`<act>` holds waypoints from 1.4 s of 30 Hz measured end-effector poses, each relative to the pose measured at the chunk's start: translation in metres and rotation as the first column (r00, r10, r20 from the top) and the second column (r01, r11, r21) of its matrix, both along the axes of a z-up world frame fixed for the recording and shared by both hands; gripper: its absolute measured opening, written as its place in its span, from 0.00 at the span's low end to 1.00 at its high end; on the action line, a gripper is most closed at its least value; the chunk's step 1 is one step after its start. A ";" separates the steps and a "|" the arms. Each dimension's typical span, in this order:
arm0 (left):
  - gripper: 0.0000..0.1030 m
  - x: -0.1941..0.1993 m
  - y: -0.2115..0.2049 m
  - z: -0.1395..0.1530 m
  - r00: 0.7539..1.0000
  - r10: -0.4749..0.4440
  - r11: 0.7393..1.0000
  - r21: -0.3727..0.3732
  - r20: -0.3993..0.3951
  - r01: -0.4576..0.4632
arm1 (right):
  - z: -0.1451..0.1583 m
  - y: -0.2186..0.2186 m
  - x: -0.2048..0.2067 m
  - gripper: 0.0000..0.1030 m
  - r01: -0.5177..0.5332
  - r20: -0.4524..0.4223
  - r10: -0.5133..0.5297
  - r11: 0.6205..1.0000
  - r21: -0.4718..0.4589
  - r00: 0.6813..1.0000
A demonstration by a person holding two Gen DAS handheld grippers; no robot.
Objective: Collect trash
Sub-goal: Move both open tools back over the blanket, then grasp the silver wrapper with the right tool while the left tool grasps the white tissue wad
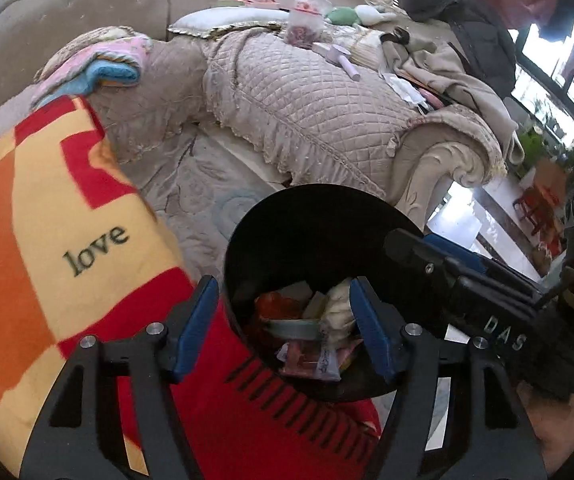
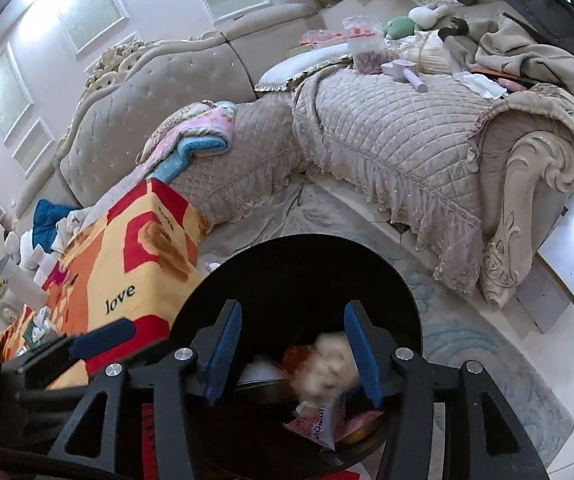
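Both tongs hang over one black trash bin. Left gripper: blue fingers spread wide, pinching nothing. Right gripper: also spread wide, with a blurred white wad between the fingers; contact cannot be judged. Bin holds mixed trash: pink printed wrapper, white crumpled paper, orange scrap. Bin stands beside a "love" blanket, near the quilted sofa.
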State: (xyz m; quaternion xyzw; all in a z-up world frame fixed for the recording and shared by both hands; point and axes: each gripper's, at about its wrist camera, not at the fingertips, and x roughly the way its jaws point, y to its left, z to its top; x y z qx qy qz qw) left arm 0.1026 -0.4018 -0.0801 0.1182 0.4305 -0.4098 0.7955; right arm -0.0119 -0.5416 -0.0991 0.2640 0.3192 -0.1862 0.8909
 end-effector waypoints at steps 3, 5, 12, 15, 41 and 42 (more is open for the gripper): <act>0.65 0.002 0.028 0.007 0.999 0.050 0.998 -0.039 -0.007 -0.050 | 0.005 0.005 0.001 0.50 0.011 0.009 -0.011 1.000 -0.010 1.000; 0.65 0.003 0.058 0.014 0.995 0.100 0.993 -0.056 0.005 -0.100 | 0.010 0.011 0.003 0.50 0.012 0.025 -0.012 1.000 -0.023 1.000; 0.65 0.010 0.186 0.032 0.963 0.263 0.960 -0.114 0.054 -0.256 | 0.034 0.078 0.029 0.59 -0.090 0.082 0.099 0.990 -0.113 0.992; 0.65 0.020 0.250 0.034 0.932 0.356 0.929 -0.134 0.067 -0.345 | 0.040 0.113 0.042 0.62 -0.149 0.104 0.163 0.980 -0.130 0.981; 0.37 0.097 0.454 -0.022 0.606 0.795 0.599 -0.121 -0.029 -0.792 | 0.002 0.303 0.177 0.66 -0.640 0.121 0.634 0.768 0.018 0.764; 0.37 0.092 0.457 -0.020 0.603 0.797 0.594 -0.129 -0.045 -0.794 | -0.002 0.309 0.186 0.66 -0.640 0.113 0.633 0.768 0.036 0.766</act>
